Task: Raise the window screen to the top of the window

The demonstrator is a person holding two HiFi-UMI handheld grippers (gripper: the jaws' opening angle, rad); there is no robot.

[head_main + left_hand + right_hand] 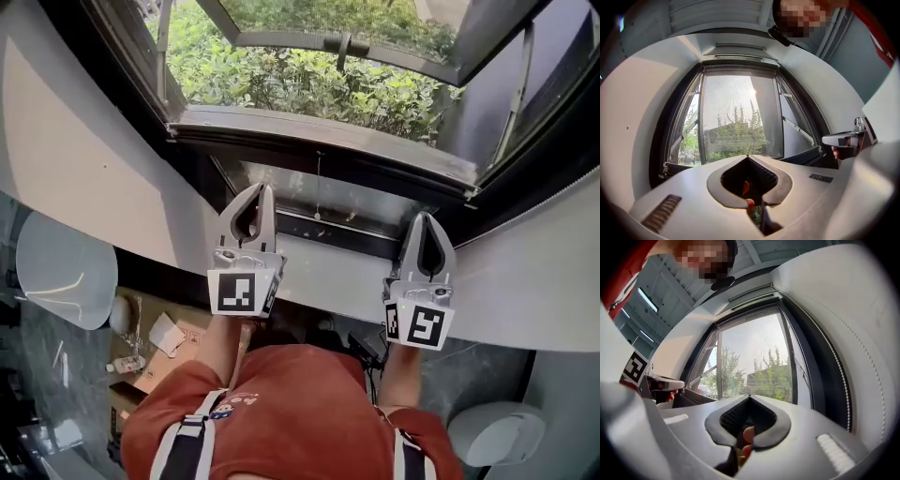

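The window (pixel 319 84) has a dark frame, with its sash swung outward over green bushes. A grey bar (pixel 328 141) spans the opening, and a thin cord (pixel 318 187) hangs from its middle. In the left gripper view a greyish mesh screen (pixel 736 117) covers the middle pane. Over the white sill, my left gripper (pixel 253 192) (pixel 748 157) is shut and empty, its tips just short of the lower frame. My right gripper (pixel 427 220) (pixel 749 396), also shut and empty, is level with it to the right. Neither touches the window.
The wide white sill (pixel 94 187) curves across in front of the window. Below it on the floor are a white basin (pixel 66 272) at left, a cardboard box (pixel 159 347) with bits on it, and a white round object (pixel 497 431) at right.
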